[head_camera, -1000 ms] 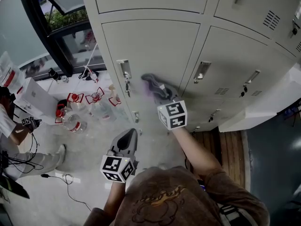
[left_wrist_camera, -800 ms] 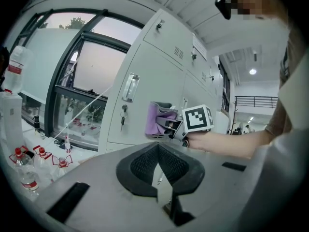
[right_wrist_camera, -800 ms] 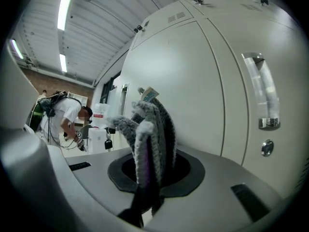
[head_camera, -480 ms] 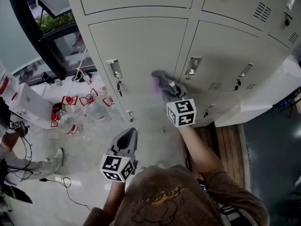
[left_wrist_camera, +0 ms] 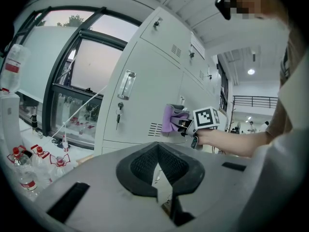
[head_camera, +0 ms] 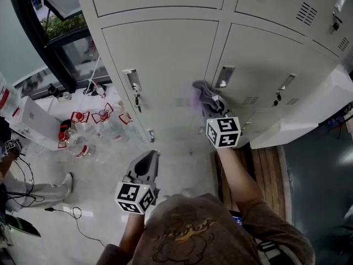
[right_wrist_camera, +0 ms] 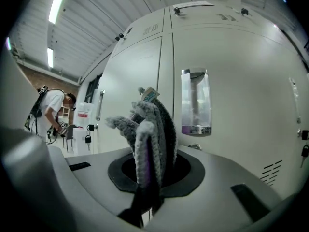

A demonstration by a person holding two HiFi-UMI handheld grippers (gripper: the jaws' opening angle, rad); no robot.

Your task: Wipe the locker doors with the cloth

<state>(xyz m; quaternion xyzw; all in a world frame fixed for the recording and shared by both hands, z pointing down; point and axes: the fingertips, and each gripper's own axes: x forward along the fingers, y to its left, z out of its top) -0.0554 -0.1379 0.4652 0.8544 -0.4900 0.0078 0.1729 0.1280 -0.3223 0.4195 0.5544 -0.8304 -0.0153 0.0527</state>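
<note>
one cloth (head_camera: 202, 90) and two hand-held grippers (head_camera: 149, 155) (head_camera: 214, 107).

The right tongs (head_camera: 212, 105) grip a bunched grey cloth (head_camera: 202, 91) and hold it against the pale locker doors (head_camera: 165, 59) where two doors meet, just beside a recessed handle (head_camera: 224, 76). The left tongs (head_camera: 149, 160) hang low above the floor (head_camera: 105, 175), well apart from the cloth.

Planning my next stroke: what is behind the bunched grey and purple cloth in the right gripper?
Cream metal locker doors, near the seam between two, with a recessed chrome handle just beside the grey and purple cloth. The patch directly behind the cloth is covered.
</note>
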